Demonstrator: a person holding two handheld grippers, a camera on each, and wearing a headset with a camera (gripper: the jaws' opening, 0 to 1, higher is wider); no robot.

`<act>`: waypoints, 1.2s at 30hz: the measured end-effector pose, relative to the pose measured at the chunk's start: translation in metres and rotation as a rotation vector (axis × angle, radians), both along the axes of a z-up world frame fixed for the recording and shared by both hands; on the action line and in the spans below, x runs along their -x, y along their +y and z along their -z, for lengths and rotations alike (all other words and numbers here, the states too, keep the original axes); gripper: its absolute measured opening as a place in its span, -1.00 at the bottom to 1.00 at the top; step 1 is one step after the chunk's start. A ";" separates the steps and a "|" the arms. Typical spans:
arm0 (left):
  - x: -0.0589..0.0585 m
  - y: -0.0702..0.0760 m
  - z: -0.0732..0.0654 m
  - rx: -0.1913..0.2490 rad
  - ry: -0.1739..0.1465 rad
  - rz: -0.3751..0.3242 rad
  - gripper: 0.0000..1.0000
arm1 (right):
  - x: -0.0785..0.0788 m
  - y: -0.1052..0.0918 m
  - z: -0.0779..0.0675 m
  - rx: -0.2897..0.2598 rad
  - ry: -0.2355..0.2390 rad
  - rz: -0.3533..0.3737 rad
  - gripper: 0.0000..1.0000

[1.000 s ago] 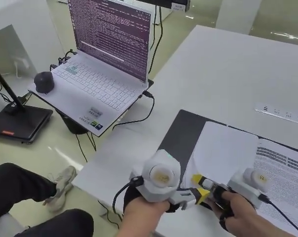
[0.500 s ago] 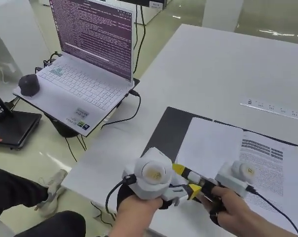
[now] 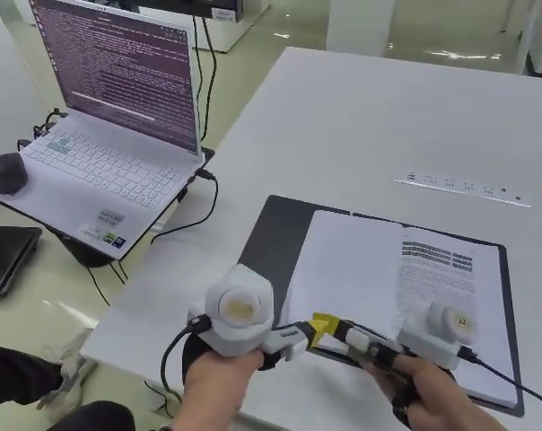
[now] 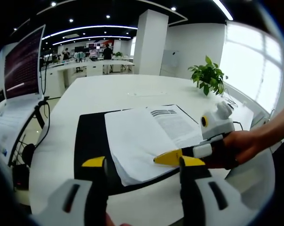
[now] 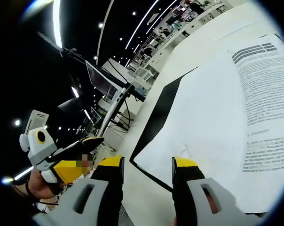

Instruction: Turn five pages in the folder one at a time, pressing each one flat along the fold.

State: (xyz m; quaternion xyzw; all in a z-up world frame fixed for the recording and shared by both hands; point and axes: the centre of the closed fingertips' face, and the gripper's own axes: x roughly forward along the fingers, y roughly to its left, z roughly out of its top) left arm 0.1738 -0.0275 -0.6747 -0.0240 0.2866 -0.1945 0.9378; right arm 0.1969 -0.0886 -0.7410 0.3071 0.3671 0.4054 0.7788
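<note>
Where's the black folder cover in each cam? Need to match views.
Head view: black folder cover, lower centre, left of the blank page.
Left gripper view: cover, centre-left, just above the jaws.
Right gripper view: cover, dark wedge mid-frame, above the jaws.
Shared landmark: the printed page's bold header block.

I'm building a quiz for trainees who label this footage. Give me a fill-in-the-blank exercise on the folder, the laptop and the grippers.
1. The folder lies ___ on the white table, not closed.
2. Its cover is ___ in colour.
3. In the head view, the laptop stands to the folder's ___.
4. The left gripper and the right gripper each grip ___.
Missing words: open; black; left; nothing.
</note>
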 end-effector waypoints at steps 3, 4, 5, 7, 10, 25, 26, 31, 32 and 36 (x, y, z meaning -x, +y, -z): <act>-0.003 0.003 0.009 -0.009 0.009 0.004 0.10 | -0.002 -0.018 0.000 0.017 -0.006 0.031 -0.26; -0.004 0.005 0.013 -0.011 0.015 0.004 0.04 | -0.002 -0.025 -0.001 0.022 -0.009 0.042 -0.27; -0.005 0.006 0.017 -0.015 0.020 0.006 -0.01 | -0.002 -0.029 -0.001 0.026 -0.014 0.050 -0.28; -0.008 0.008 0.026 -0.023 0.037 0.010 -0.13 | -0.004 -0.038 -0.001 0.034 -0.016 0.068 -0.31; -0.011 0.011 0.034 -0.023 0.051 0.005 -0.28 | -0.006 -0.049 -0.002 0.036 -0.015 0.092 -0.32; -0.024 0.017 0.070 0.043 0.119 -0.054 -1.00 | -0.005 -0.061 -0.003 0.050 -0.009 0.106 -0.36; -0.024 0.015 0.073 0.047 0.122 -0.053 -1.00 | -0.004 -0.062 -0.003 0.051 -0.006 0.105 -0.36; -0.025 0.006 0.076 0.072 0.126 -0.045 -1.00 | 0.000 -0.064 0.002 0.059 0.008 0.102 -0.38; -0.025 0.005 0.076 0.072 0.125 -0.042 -1.00 | 0.001 -0.064 0.003 0.061 0.011 0.101 -0.38; -0.025 0.002 0.086 0.036 0.145 -0.021 -1.00 | 0.003 -0.065 0.005 0.067 0.019 0.097 -0.39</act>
